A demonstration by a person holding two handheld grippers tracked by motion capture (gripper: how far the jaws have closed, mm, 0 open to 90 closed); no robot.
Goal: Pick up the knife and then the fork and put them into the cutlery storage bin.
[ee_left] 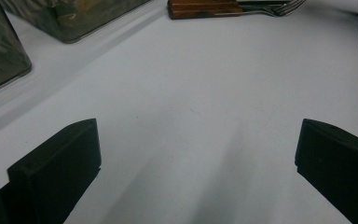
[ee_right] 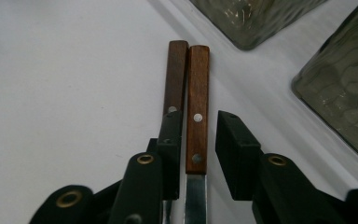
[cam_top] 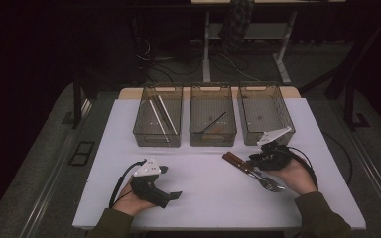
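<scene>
Forearms in olive sleeves enter the high view from the bottom edge, each hand holding a gripper over a white table [cam_top: 203,188]. At the left, the left gripper [cam_top: 171,182] rests low on the bare surface. At the right, the right gripper [cam_top: 256,159] sits over two pieces of wooden-handled cutlery [cam_top: 235,161], with fork tines [cam_top: 274,187] showing near the hand. Behind stand three clear bins: the left bin [cam_top: 158,116] holds pale sticks, the middle bin [cam_top: 213,116] a thin dark utensil, and the right bin [cam_top: 265,113] looks empty.

The left gripper view looks between two black jaws spread wide apart with nothing between them. Far ahead lie the wooden handles [ee_left: 205,8] and fork tines [ee_left: 279,7].

The right gripper view looks down on two wooden handles lying side by side, touching. The jaws stand apart: one jaw lies over the left handle [ee_right: 175,74], and the right handle [ee_right: 198,107] sits in the gap, not yet clamped.

To grip well, the jaws should probably close squarely on the right handle alone, without dragging its neighbour.

The high view gives the bins' contents; the right gripper view gives the jaw placement, which is too small to read from above.
</scene>
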